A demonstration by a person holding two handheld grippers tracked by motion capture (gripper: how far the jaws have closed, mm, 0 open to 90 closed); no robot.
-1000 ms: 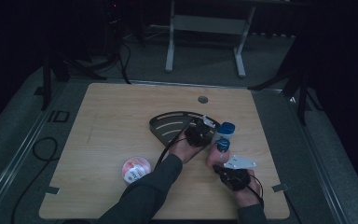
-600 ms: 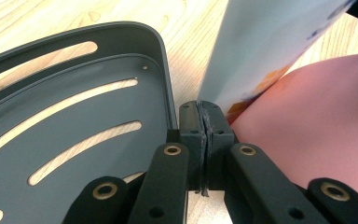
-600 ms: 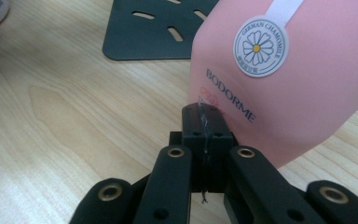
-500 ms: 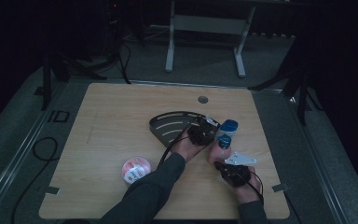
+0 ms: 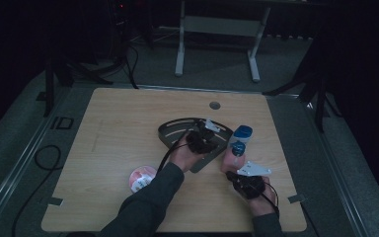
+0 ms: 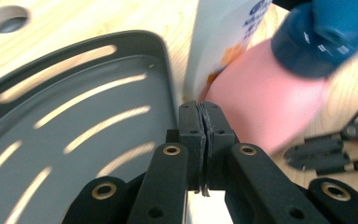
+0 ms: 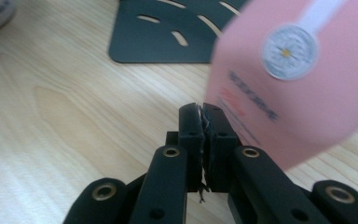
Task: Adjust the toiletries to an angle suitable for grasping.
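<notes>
Over the last second I see my right gripper [image 5: 237, 173] has dropped toward lower right, jaws pressed together empty beside the pink bottle [image 5: 233, 159] at center-right of the tabletop [image 5: 103, 148], left gripper [image 5: 212, 132] likewise closed empty over the black slotted tray [image 5: 170, 131], so nothing is gripped yet.

This looks like a lab or studio set up for recording, not a home. A bare wooden table [image 5: 128, 128] with a round cable hole [image 5: 215, 105] stands on grey carpet [image 5: 15, 148] in a darkened room, ringed by black stand legs [image 5: 54, 79] (tripod-like), loose cables [image 5: 39, 158] and a metal frame [image 5: 217, 29].
</notes>
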